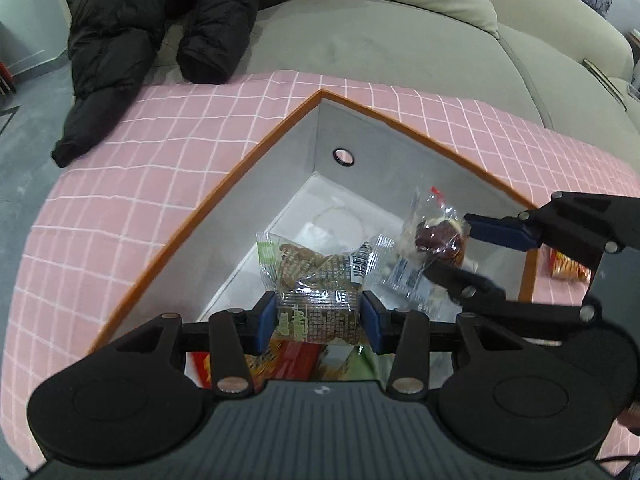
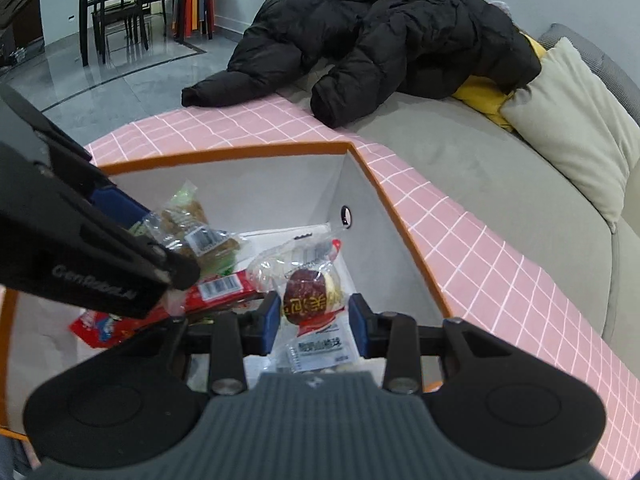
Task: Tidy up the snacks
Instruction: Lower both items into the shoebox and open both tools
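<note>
An orange-rimmed grey box [image 1: 320,94] [image 2: 348,145] stands on a pink checked cloth. My left gripper [image 1: 318,318] is shut on a clear packet of brown snacks [image 1: 316,280] over the box; it also shows in the right wrist view [image 2: 192,224]. My right gripper [image 2: 314,322] is shut on a clear packet with a dark red date sweet [image 2: 306,292], held over the box; the left wrist view shows this gripper [image 1: 464,248] and its packet [image 1: 436,236]. Red snack packets [image 2: 216,292] and a white packet [image 2: 316,350] lie in the box.
The pink checked cloth [image 1: 120,208] covers the surface beside a beige sofa [image 1: 360,44]. A black puffer jacket [image 2: 380,32] and cushions [image 2: 576,120] lie on the sofa. A red packet [image 1: 568,266] lies on the cloth outside the box. A dining table [image 2: 120,0] stands far off.
</note>
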Motion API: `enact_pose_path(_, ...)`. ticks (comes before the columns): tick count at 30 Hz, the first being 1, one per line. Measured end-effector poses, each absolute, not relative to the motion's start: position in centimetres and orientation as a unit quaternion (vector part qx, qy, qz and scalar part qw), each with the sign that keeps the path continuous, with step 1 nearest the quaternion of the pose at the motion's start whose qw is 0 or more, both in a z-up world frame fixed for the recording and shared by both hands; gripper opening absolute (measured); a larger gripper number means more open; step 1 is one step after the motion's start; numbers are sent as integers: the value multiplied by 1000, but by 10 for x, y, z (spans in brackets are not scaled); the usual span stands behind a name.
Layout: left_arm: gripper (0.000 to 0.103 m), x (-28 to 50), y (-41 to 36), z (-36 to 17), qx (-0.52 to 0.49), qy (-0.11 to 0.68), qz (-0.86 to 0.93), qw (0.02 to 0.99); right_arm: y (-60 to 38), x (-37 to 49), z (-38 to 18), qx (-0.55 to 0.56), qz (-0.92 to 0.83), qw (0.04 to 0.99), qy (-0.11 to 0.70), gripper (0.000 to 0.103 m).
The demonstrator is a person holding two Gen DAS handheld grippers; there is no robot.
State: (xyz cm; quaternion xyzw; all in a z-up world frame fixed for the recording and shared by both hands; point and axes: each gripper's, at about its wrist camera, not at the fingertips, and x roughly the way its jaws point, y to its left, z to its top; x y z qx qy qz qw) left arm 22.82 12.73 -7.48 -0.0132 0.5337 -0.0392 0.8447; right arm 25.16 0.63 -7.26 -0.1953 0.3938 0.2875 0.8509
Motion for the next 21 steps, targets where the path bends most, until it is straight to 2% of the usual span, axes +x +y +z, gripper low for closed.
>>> enact_pose_path(10, 51, 261, 112, -102, 7, 546, -35, 837, 18, 266, -95, -272, 283, 834, 388, 34)
enact_pose_path(21, 51, 276, 109, -123, 5, 558, -29, 829, 24, 272, -111, -269, 280, 827, 406, 35)
